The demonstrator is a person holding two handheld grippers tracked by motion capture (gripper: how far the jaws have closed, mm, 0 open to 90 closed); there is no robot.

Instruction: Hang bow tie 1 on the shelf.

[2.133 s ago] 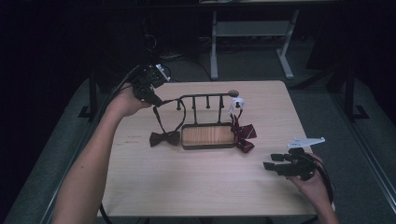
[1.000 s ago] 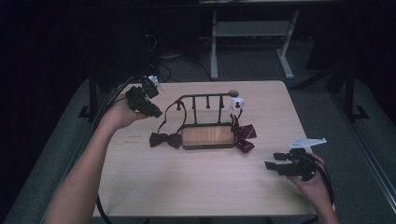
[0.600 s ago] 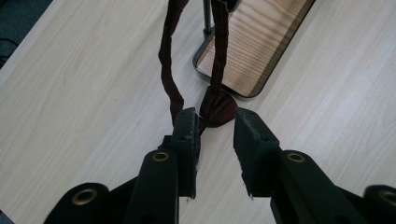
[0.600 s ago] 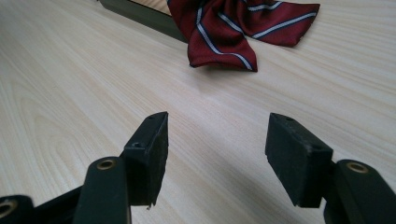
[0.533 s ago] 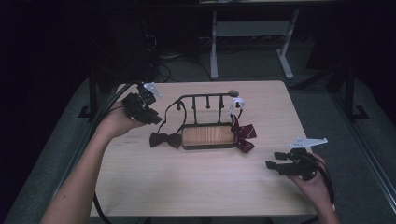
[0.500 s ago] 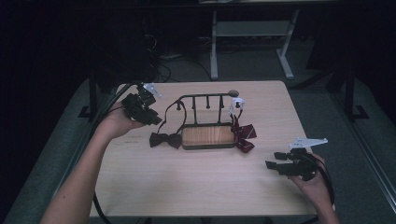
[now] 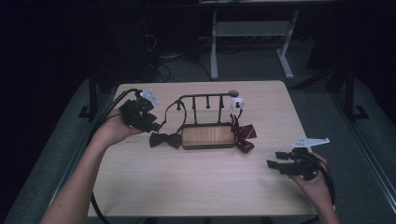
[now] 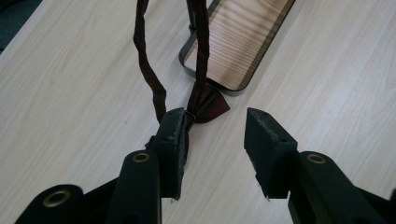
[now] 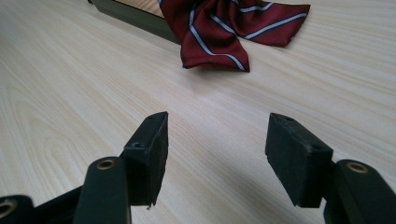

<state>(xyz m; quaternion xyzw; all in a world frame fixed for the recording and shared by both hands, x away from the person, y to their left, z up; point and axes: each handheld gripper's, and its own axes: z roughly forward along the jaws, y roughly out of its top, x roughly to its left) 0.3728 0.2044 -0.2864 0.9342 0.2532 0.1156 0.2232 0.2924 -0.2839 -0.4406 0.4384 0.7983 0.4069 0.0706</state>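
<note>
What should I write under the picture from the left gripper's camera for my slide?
Left gripper, jaws just opened, by a dark bow tie whose strap loops up beside the wooden-based rack.

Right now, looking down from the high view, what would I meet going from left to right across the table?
Left gripper → dark bow tie → wooden-based rack → striped red bow tie → right gripper.
</note>
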